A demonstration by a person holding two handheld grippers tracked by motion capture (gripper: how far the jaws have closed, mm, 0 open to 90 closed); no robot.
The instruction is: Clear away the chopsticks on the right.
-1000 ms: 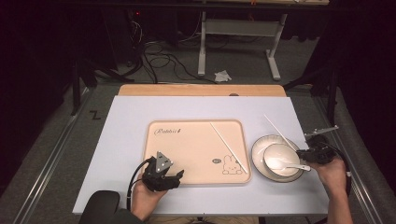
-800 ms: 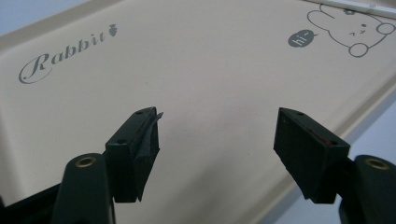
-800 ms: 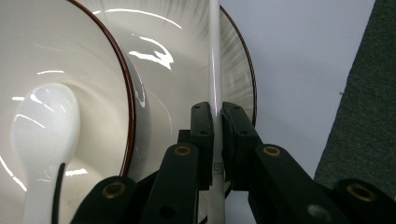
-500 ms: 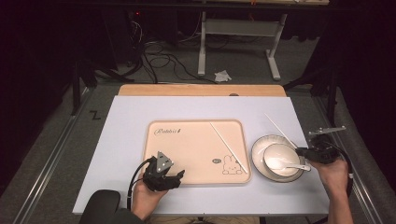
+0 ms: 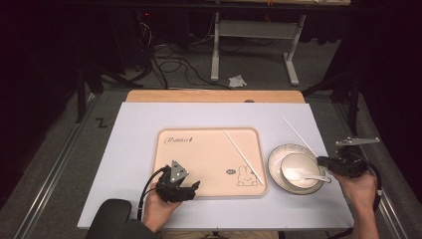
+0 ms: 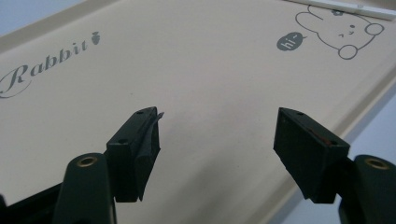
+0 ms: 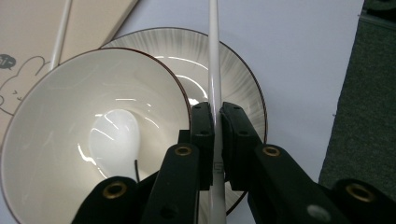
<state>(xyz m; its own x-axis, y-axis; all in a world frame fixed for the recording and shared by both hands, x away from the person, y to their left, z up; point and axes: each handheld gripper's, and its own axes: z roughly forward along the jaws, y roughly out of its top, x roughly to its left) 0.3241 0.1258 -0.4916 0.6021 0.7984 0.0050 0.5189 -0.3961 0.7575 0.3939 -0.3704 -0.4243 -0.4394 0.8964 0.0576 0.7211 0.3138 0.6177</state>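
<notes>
My right gripper is shut on the near end of a white chopstick, which runs away over the striped plate. In the high view this chopstick slants from the mat down to the right gripper at the plate's right edge. A white bowl sits on the plate with a white spoon in it. A second chopstick lies on the beige rabbit tray. My left gripper is open and empty, low over the tray's front left part.
The tray and plate rest on a pale mat over a wooden table. The mat's right edge runs close beside my right hand. Dark floor with cables and a desk frame lies beyond the table.
My right hand has risen slightly at the plate's right edge with the chopstick's near end in its jaws. The left hand has not moved.
</notes>
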